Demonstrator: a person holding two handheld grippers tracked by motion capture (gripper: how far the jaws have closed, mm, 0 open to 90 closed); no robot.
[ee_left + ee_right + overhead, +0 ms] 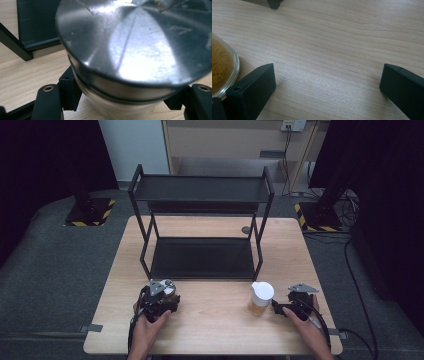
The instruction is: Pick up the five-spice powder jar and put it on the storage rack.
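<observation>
A glass jar with a dark metal lid stands on the wooden table near its front left. My left gripper is shut on it; in the left gripper view the lid looms large, and both black jaws press on the jar body below it. At the front right stands a second jar with a white lid and orange-brown contents. My right gripper rests just to the right of that jar, open, with bare table between its jaws. The jar's glass wall lies outside the left jaw.
A black two-level metal rack occupies the middle and back of the table, its top shelf raised above the lower one. A small dark round thing lies behind the rack. Cables trail off the right edge.
</observation>
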